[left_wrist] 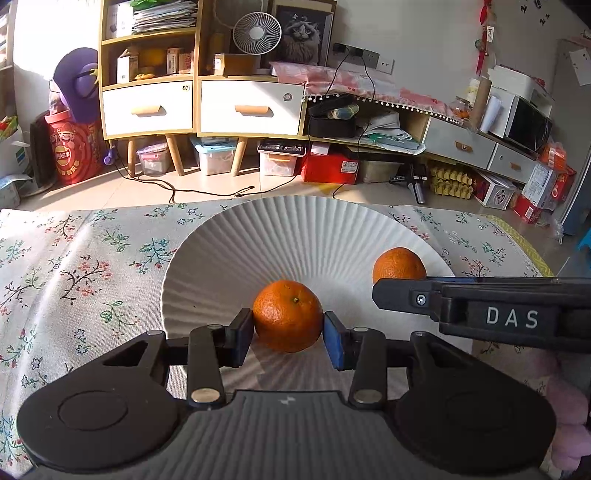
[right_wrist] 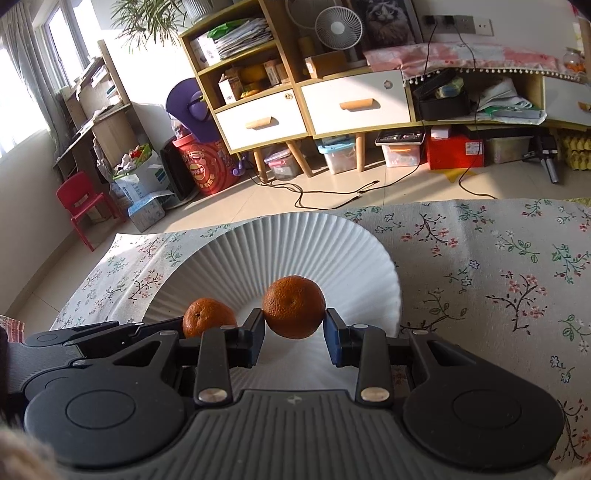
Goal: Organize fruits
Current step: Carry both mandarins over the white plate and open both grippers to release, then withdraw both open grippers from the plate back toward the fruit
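1. 2 round oranges with dimpled, bright peel are over the white ribbed plate [left_wrist: 229,254] on the floral-clothed tabletop [left_wrist: 74,266].
2. The left hand-held gripper [left_wrist: 288,332] is clenched on the left orange [left_wrist: 287,315], low over the plate's middle.
3. The right hand-held gripper [right_wrist: 294,330] grasps the right orange [right_wrist: 294,306], just above the plate.
4. In the left view, the right hand-held gripper's black finger partly covers its orange.
5. Beyond stand a shelf unit [left_wrist: 155,74], a fan [left_wrist: 257,33] and storage boxes.
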A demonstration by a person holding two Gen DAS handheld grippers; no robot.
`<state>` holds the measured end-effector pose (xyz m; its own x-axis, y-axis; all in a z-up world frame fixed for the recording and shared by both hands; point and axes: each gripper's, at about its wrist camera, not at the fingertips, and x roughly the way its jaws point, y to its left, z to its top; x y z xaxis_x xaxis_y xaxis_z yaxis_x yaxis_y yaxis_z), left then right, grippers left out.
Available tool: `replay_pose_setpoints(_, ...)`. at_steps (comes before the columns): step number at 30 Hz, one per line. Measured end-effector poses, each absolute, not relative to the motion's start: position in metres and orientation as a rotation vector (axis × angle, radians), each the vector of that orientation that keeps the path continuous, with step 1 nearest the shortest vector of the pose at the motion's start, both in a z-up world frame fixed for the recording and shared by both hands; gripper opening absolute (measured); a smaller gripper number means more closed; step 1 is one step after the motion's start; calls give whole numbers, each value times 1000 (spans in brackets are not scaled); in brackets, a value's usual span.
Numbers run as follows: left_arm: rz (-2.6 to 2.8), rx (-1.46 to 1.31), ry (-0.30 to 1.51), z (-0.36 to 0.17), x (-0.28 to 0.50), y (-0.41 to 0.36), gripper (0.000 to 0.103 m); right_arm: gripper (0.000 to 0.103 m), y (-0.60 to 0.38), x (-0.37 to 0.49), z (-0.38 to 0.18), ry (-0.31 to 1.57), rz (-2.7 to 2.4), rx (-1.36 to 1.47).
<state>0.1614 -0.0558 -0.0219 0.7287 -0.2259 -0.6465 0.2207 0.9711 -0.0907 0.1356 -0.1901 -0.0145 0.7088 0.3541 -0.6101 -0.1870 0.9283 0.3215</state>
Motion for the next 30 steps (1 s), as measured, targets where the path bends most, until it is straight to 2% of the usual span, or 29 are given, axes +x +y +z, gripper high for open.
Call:
replay_pose_setpoints(4,-252,-2,707,-19,159,-57,37,34,-191,135,-13,725,292,249)
replay_pose_setpoints(6,-256,-3,693,-15,156,-57,42,36,-192,134,-9,722,291,262)
replay_pose_setpoints(7,-257,-3,687,-12,154,-57,47,39,-193,133,-7,719,291,267)
replay_pose_setpoints(9,-258,2,677,-7,150,-56,51,51,-193,130,-3,711,285,267)
replay_pose_setpoints(15,-257,2,658,5,135,-49,64,66,-191,117,11,690,291,273)
replay_pose_setpoints(20,-253,10,650,12,120,-39,74,73,-188,107,21,682,297,263)
replay_pose_setpoints(30,-250,29,663,17,88,-20,86,84,-186,82,27,680,289,241)
